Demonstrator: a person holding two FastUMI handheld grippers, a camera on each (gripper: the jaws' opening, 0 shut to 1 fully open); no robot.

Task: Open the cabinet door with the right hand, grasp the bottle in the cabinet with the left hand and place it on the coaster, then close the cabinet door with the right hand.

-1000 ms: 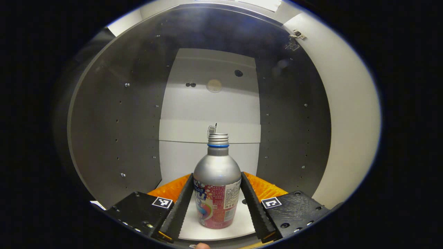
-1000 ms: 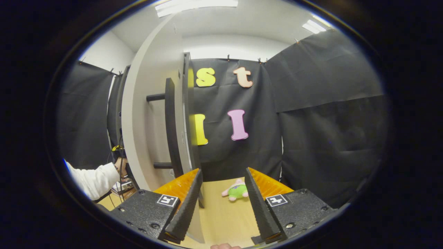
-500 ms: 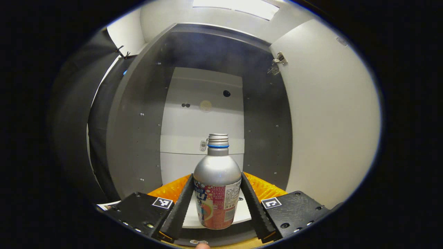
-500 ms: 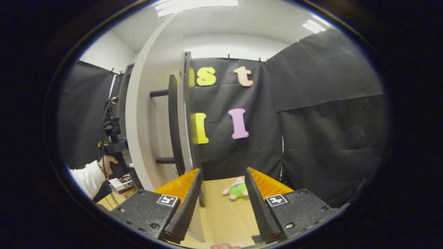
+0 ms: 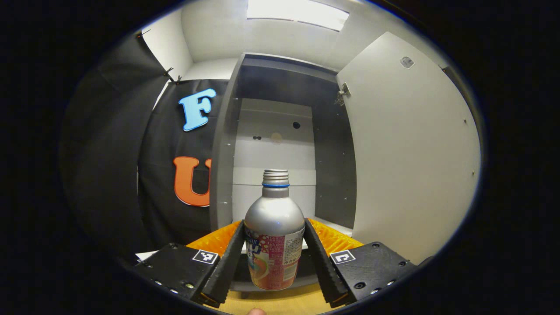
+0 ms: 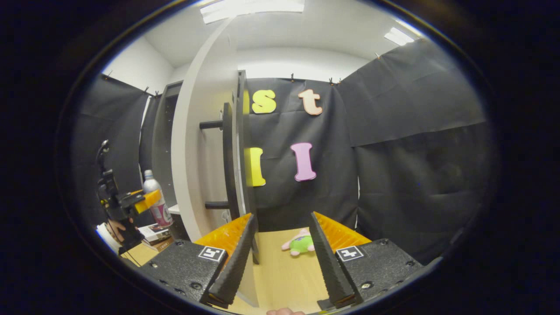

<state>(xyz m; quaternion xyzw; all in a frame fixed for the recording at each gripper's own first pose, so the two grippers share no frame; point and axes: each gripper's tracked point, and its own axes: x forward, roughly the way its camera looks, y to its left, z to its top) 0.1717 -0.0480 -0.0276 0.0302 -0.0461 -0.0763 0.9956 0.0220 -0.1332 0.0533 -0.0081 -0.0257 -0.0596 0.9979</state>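
Carried out of the cabinet [image 5: 280, 131], the bottle [image 5: 274, 236], silver with a blue neck ring and red label, stood upright, pinched by the left gripper [image 5: 273, 258]. The right gripper [image 6: 282, 258] was spread beside the door [image 6: 197, 144].

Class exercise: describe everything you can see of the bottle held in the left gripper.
The bottle looks like brushed silver metal, with a rounded shoulder, a narrow threaded neck with no cap, and a blue ring under the thread. A colourful printed label wraps its lower body. It stands upright, clamped on both sides between the left gripper fingers, lifted clear in front of the open cabinet. The right gripper view shows it beside the open door.
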